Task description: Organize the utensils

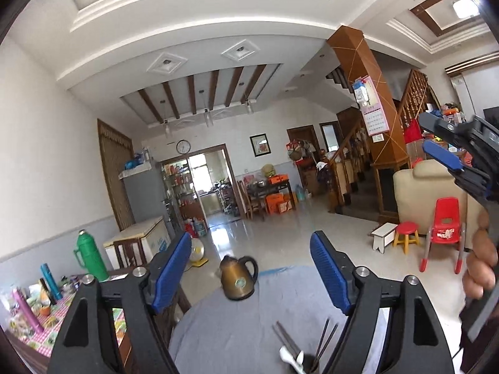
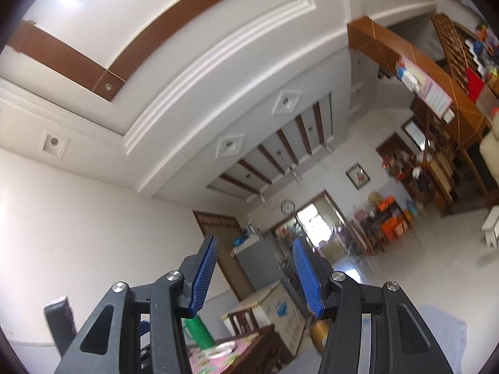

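In the left wrist view, a dark holder at the bottom edge holds dark chopsticks (image 1: 324, 342) and a white spoon (image 1: 291, 358). It stands on a round table with a grey cloth (image 1: 224, 330). My left gripper (image 1: 251, 269) is open and empty, held above the table, with the utensils low between its fingers. My right gripper (image 1: 443, 143) shows at the right edge of that view, raised high, held by a hand. In the right wrist view my right gripper (image 2: 254, 275) is open and empty, tilted up toward the ceiling and wall.
A brass kettle (image 1: 238, 277) stands at the far side of the grey table. A side table with a checked cloth (image 1: 40, 321) holds a green thermos (image 1: 90, 257) and bottles at the left. Red chair (image 1: 444, 227) and stools stand on the floor at the right.
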A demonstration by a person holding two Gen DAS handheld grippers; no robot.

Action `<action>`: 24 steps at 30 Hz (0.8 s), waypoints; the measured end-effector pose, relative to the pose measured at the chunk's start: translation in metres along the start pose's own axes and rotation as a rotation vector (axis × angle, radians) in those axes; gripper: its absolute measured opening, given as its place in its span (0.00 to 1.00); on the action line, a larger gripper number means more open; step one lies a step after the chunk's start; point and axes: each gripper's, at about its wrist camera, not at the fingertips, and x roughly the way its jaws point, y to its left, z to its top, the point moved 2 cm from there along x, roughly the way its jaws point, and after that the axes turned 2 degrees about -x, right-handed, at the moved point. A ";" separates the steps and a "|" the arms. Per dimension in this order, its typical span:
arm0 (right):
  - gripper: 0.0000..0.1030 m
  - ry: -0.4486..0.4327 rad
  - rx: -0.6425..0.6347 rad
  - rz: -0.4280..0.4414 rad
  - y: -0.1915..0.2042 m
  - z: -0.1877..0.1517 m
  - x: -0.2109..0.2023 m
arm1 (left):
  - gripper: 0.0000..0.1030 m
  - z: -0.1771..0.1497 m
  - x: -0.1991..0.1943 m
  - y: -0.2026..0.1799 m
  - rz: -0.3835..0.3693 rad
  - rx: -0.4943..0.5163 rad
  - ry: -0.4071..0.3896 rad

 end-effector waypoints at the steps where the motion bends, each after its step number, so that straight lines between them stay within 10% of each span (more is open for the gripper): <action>1: 0.53 0.008 -0.002 -0.003 -0.001 -0.002 0.001 | 0.79 -0.009 -0.003 0.004 0.004 -0.004 0.003; 10: 0.53 0.125 0.007 -0.021 -0.016 -0.069 0.020 | 0.79 -0.096 0.013 0.029 0.083 -0.133 0.126; 24: 0.53 0.285 -0.004 -0.179 -0.100 -0.146 0.003 | 0.79 -0.251 0.121 0.055 0.085 -0.294 0.580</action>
